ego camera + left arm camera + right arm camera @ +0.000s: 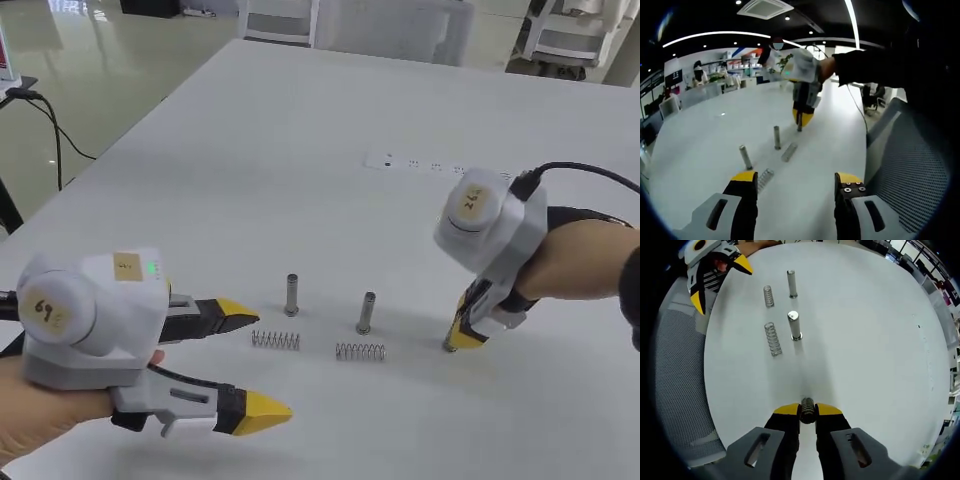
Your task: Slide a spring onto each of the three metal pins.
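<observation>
Two metal pins [291, 294] [366, 312] stand upright on the white table [300, 170]. A loose spring [275, 340] lies in front of the left pin and another spring [360, 351] in front of the right one. My right gripper [462, 338] points down at the table to their right, shut on a third spring [807, 410], seen end-on between its yellow tips. Whether a pin sits inside that spring I cannot tell. My left gripper [255, 363] hovers open at the near left, nothing between its jaws; its own view has the pins [745, 156] [776, 137] ahead.
A white power strip [430, 165] lies on the table beyond the pins. Chairs [390, 25] stand along the far edge. A grey mesh chair [910, 160] is beside the table's near edge. Cables [45, 110] trail on the floor at the left.
</observation>
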Available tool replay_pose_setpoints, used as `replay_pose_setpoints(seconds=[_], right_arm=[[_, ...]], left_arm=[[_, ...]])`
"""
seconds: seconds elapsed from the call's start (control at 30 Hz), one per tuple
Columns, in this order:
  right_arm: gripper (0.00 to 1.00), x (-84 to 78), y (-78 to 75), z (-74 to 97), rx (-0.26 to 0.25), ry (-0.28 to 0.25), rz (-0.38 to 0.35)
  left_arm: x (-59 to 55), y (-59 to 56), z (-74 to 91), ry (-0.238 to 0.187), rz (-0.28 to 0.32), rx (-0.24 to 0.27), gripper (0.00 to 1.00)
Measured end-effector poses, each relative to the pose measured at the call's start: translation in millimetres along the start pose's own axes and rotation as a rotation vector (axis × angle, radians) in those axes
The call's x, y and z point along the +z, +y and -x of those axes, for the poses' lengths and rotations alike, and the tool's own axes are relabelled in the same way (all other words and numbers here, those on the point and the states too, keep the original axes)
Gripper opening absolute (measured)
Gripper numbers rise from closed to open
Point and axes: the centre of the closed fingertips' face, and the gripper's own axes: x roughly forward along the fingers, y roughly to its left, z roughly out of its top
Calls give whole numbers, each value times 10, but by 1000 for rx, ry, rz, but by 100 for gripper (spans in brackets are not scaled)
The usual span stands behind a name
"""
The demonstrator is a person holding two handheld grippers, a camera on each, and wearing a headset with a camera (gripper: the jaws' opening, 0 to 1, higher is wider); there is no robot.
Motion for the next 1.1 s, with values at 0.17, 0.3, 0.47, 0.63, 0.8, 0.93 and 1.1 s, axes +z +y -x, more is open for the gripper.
replay_pose_setpoints(seconds=[0.17,0.3,0.47,0.63,0.8,0.93,1.1], right_arm=[[9,-2,-13,-14,4,-3,-8],[9,-8,-15,-19,3,-2,-6],[12,-12,-27,-33,-4,-8,5],[17,11,-29,-3,-9,-25,7],[21,42,-36,66,-21,-44,13],[21,71,-15,120,-30,-53,23],[23,127,13,167,-37,-66,38]], left_arm=[[5,-5,0,0,0,0,57],[6,-9,-3,0,-1,-2,57],[6,-6,-2,0,0,-2,57],[0,-10,-7,3,-1,-5,56],[0,-14,-11,4,-1,-6,56],[-2,-20,-15,7,-3,-8,56],[6,-25,-16,5,-5,-7,56]])
